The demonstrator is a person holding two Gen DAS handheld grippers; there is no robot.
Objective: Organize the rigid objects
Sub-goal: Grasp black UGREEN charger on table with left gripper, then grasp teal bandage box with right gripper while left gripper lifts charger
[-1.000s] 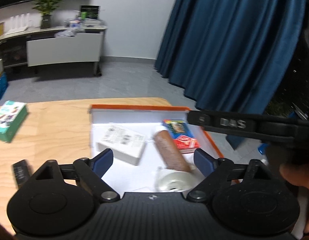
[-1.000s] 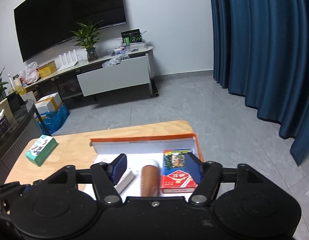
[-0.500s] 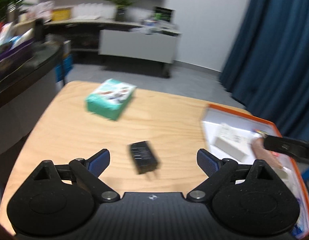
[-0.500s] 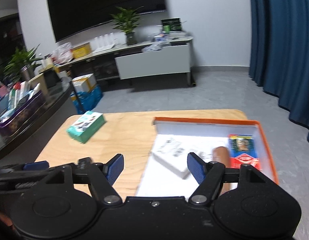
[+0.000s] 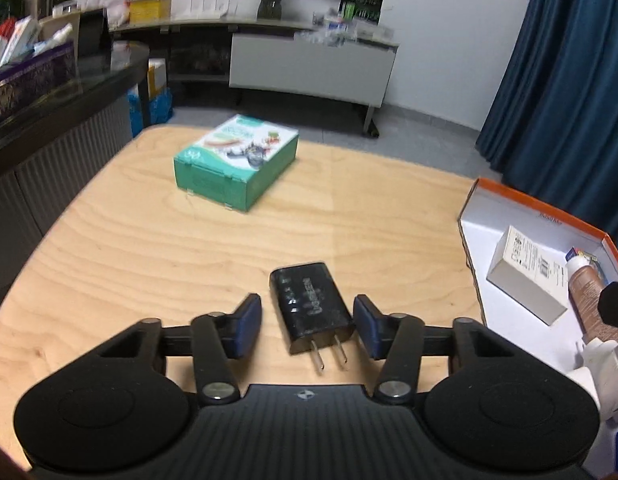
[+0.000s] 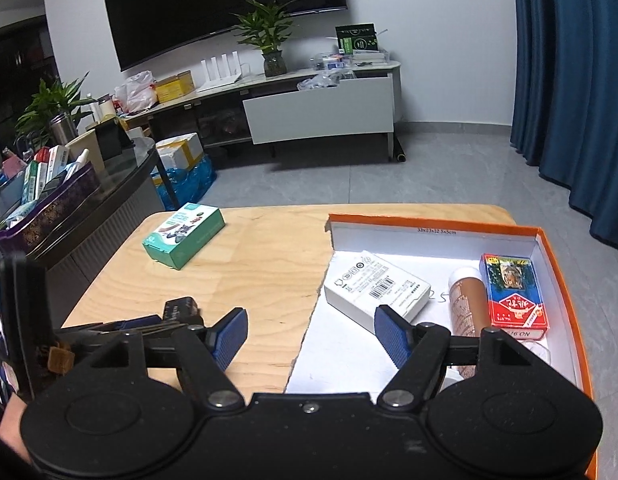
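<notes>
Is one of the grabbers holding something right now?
Not yet. The left gripper is closing around the black charger, pads beside its sides, gaps showing. The right gripper is open, empty.

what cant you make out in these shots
- Black wall charger: right wrist view, mostly hidden behind the left tool.
- Brown cylindrical tube: left wrist view, lower end covered by the right tool's dark tip.
- Orange-rimmed cardboard tray: left wrist view, cut off by the right edge.

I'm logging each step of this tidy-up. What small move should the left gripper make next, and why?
Probably finish closing: the left gripper straddles the black charger on the table, its jaws closing with small gaps beside the body. Then it can go to the orange box.
</notes>
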